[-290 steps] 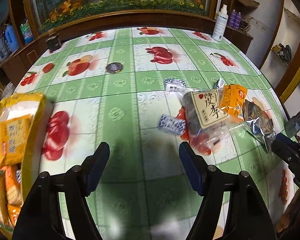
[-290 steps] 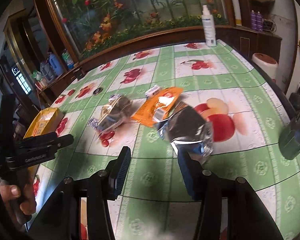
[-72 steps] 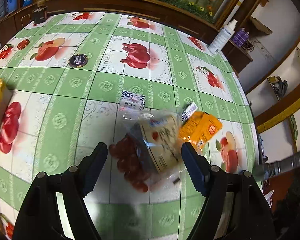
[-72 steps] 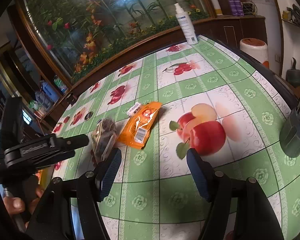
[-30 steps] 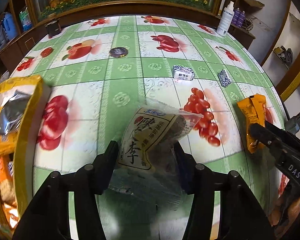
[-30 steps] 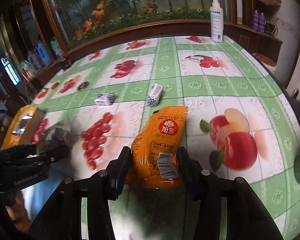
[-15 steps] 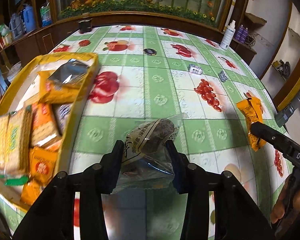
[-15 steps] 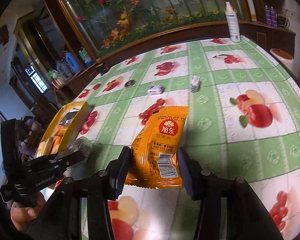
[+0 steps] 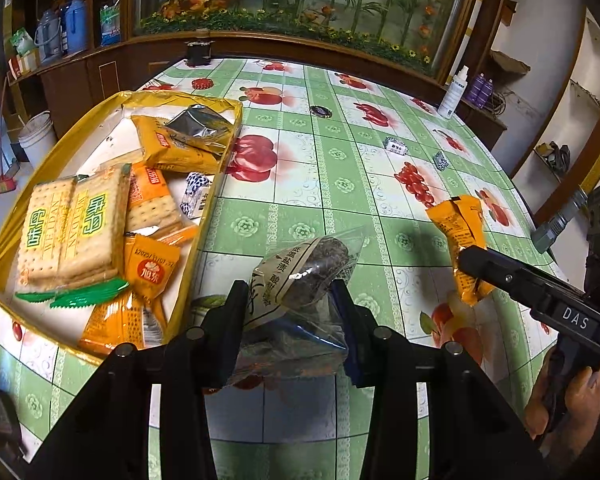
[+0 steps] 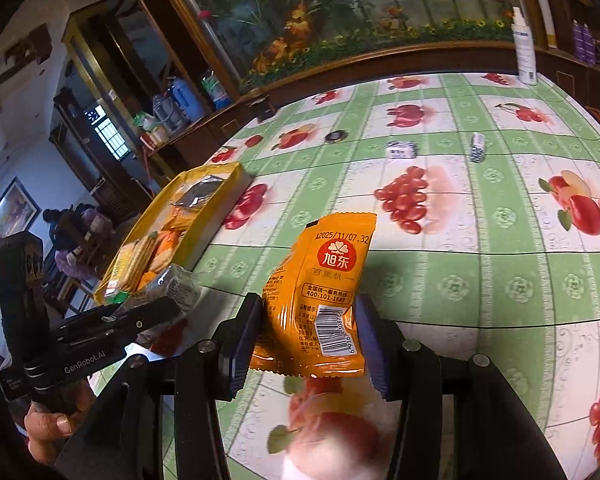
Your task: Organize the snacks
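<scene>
I am carrying two more snacks toward the part-filled yellow rectangular tray (image 9: 216,184) on the desk (image 9: 300,196), my left claw (image 9: 288,312) clenched on a clear dark-fruit bag (image 9: 300,280), my right claw (image 10: 308,336) grasping an orange foil packet (image 10: 320,292), while two small blue-white wrapped sweets (image 9: 394,146) are waiting farther off.

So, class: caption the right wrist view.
Right gripper holding an orange snack packet above the fruit-print tablecloth.
</scene>
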`<action>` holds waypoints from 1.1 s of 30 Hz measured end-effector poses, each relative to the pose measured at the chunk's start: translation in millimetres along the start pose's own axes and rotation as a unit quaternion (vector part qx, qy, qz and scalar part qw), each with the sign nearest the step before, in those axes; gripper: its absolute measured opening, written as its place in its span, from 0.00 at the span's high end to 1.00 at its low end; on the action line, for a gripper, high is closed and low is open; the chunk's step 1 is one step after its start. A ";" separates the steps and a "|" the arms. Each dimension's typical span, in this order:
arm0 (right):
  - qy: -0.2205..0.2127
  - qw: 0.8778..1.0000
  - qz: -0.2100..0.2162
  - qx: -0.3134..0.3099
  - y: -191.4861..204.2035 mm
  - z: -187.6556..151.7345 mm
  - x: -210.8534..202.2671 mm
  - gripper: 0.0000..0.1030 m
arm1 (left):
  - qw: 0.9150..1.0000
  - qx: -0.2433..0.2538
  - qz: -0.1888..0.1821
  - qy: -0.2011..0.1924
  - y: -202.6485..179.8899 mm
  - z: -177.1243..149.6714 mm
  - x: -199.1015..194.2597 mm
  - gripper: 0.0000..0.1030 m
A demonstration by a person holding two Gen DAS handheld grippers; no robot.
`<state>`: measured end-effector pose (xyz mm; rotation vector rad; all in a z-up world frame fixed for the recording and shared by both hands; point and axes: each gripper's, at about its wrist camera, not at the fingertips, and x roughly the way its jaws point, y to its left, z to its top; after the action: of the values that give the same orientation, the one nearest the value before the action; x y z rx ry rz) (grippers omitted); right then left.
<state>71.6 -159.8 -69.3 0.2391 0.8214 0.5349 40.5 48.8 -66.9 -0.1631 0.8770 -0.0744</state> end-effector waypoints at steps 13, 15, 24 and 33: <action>-0.005 1.000 0.016 -0.015 19.1 -3.3 -7.6 0.52 | 0.998 0.031 0.038 -0.039 -17.4 2.1 -25.0 0.62; -0.005 1.000 0.018 -0.017 21.7 -2.5 -8.3 0.52 | 0.998 0.031 0.042 -0.041 -16.4 2.8 -27.1 0.62; -0.007 0.999 0.031 -0.024 32.0 0.6 -7.1 0.52 | 0.997 0.026 0.056 -0.053 -7.7 7.0 -35.4 0.62; -0.008 0.999 0.038 -0.032 41.5 2.7 -5.9 0.52 | 0.995 0.024 0.071 -0.069 -2.0 11.5 -45.5 0.62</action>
<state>55.4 -128.0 -47.2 0.2157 0.7795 0.6291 20.3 54.1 -24.8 -0.0591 0.7460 0.0476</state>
